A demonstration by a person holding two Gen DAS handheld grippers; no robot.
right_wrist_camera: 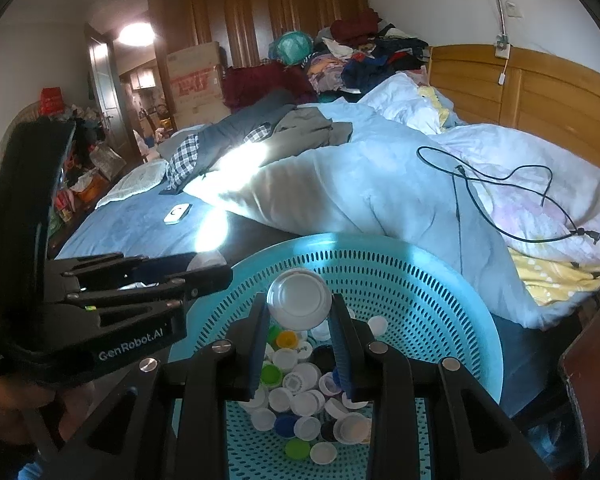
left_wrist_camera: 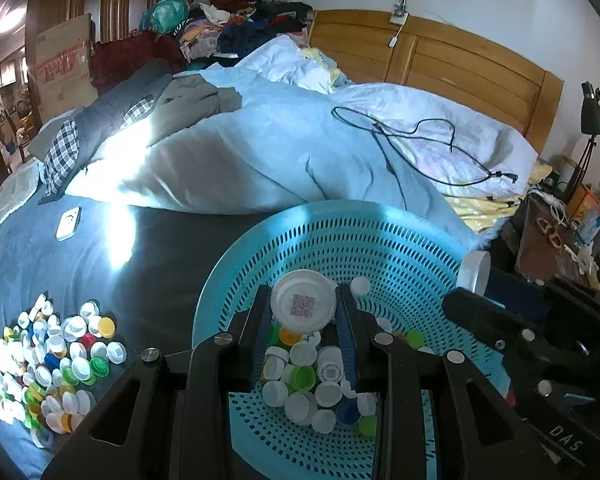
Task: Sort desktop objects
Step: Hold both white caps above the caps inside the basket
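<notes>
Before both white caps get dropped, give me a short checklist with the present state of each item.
1. Left gripper shut on the white cap with the QR code: ok.
2. Right gripper shut on the plain white cap: ok.
3. Both caps are above the turquoise basket, inside its rim: ok.
4. Basket is sitting level and stable on the bed: cannot tell, its base is hidden.
5. The two grippers are clear of each other: ok, a gap shows between them in both views.
6. Pile of caps left on the blue sheet, more to sort: not ok, many remain.
</notes>
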